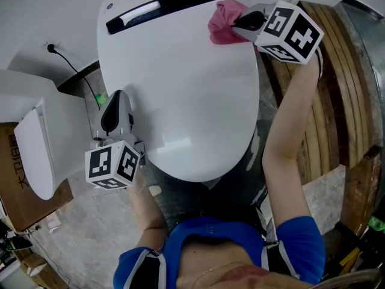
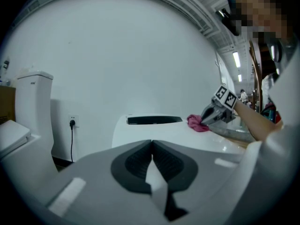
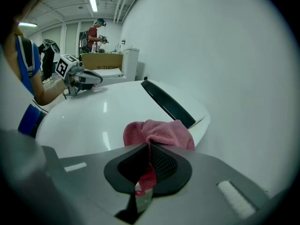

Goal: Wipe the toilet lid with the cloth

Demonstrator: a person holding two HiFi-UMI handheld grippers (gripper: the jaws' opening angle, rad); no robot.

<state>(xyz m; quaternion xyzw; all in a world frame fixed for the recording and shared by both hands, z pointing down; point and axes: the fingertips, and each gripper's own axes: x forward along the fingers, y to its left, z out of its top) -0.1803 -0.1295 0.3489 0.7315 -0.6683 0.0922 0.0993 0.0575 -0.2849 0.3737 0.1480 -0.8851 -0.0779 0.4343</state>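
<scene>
R gripper [image 3: 149, 149] clenched on cloth [image 3: 159, 131] at lid's [image 1: 180, 89] rear-right corner; L gripper [image 2: 151, 144] closed, empty. Cloth likely soft, light; hold bunched fold.

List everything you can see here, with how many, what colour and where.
Lid: one, white, centre, closed.
Strip: one, black, across the lid's back.
Cloth: one, pink, lid's back right.
Second toilet: one, white, left of the lid.
Plug: one, black, wall at left, with cable.
Box: one, brown, lower left.
Planks: several, brown, right.
Other person: one, red top, far background.
Left gripper: one, grey, lid's left edge, shut, empty.
Right gripper: one, grey, shut on cloth.
Arms: two, blue sleeves, bottom.
</scene>
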